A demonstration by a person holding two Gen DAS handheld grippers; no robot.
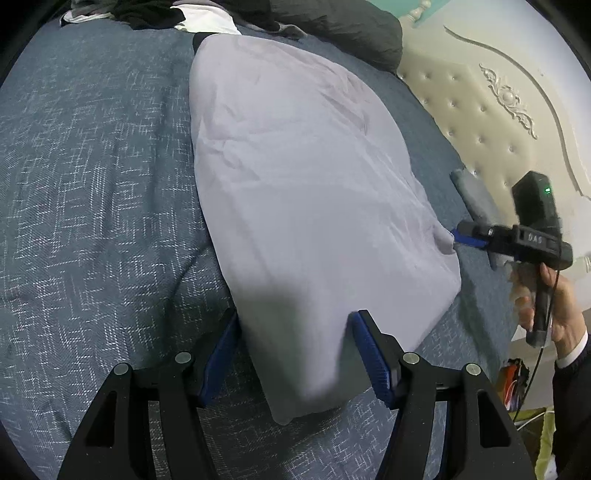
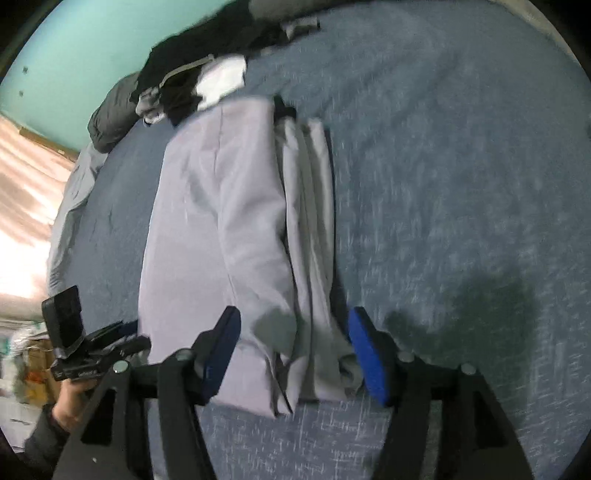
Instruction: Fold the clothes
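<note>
A pale lavender garment [image 1: 303, 177] lies folded into a long strip on the blue bedcover [image 1: 92, 192]. My left gripper [image 1: 295, 317] is open, its blue pads standing either side of the strip's near corner. In the same view my right gripper [image 1: 460, 236], held by a hand, has its tips at the strip's right edge. In the right wrist view the garment [image 2: 221, 221] shows stacked folds along its right side. My right gripper [image 2: 294, 312] is open over that near end, with cloth lying loose between the pads. The left gripper [image 2: 133, 334] sits at the garment's left edge.
A heap of dark and white clothes [image 2: 192, 77] lies at the far end of the bed, beside a dark grey bundle [image 1: 351, 33]. The cream tufted headboard [image 1: 480, 110] borders one side. A teal wall [image 2: 74, 44] is behind. Blue bedcover [image 2: 461, 184] stretches wide beside the garment.
</note>
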